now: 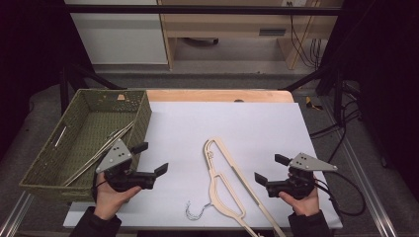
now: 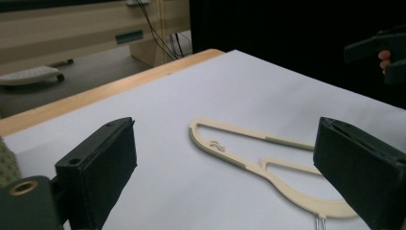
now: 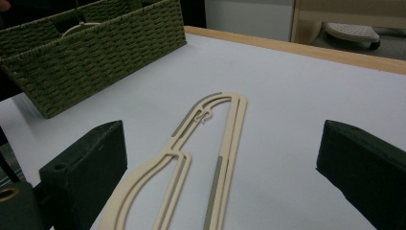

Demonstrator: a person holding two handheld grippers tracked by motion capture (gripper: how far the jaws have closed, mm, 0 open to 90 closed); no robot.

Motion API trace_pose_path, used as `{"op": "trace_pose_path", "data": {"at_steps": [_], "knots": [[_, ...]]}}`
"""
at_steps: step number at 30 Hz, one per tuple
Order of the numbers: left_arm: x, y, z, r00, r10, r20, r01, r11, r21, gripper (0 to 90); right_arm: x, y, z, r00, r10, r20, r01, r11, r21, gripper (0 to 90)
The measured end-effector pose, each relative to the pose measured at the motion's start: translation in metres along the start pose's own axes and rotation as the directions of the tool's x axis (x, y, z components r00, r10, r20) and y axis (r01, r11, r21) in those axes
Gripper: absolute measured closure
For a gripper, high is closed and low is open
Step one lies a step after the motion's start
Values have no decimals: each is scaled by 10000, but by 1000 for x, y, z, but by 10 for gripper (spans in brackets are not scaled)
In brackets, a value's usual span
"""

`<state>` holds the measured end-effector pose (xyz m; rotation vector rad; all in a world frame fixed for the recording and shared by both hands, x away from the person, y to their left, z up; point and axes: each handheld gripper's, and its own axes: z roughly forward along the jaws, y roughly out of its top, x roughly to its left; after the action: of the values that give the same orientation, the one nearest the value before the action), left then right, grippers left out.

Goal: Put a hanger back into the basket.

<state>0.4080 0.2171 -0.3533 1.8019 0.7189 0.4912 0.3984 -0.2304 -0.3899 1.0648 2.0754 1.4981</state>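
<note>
One green woven basket (image 1: pixel 47 168) stood left of the single cream plastic clothes hanger (image 1: pixel 225 185), which lay flat between both grippers. Left gripper (image 1: pixel 151 159) and right gripper (image 1: pixel 269 168) were wide open, empty. Judging by its thinness, jaws might slip. Perhaps two hangers lay in the basket
</note>
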Motion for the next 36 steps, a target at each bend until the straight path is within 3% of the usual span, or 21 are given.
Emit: {"op": "trace_pose_path", "data": {"at_steps": [4, 12, 19, 26, 28, 36], "knots": [[-11, -7, 16, 9995, 96, 305, -107, 9993, 372, 74, 0, 0, -2, 10000, 24, -30, -24, 10000, -68, 37], [-22, -21, 31, 9979, -170, 618, 127, 9975, 688, 80, 1, 0, -1, 10000, 82, 8, -82, 9999, -73, 37], [-36, -33, 49, 9957, -31, 925, -92, 9911, 1327, 90, 4, -2, 2, 10000, -22, 17, 22, 10000, -17, 37], [-53, -47, 69, 9884, 87, 1519, -416, 9758, 2149, 108, 6, -4, 4, 10000, -70, 4, 70, 9999, 125, 37], [-54, -49, 71, 9880, 20, 1543, -363, 9748, 2200, 119, 6, -4, 3, 9999, -103, -43, 104, 9999, 112, 37], [-67, -64, 83, 9838, -64, 1792, -445, 9595, 2783, 184, 7, -3, 3, 10000, -27, -17, 27, 10000, -2, 39]]}}
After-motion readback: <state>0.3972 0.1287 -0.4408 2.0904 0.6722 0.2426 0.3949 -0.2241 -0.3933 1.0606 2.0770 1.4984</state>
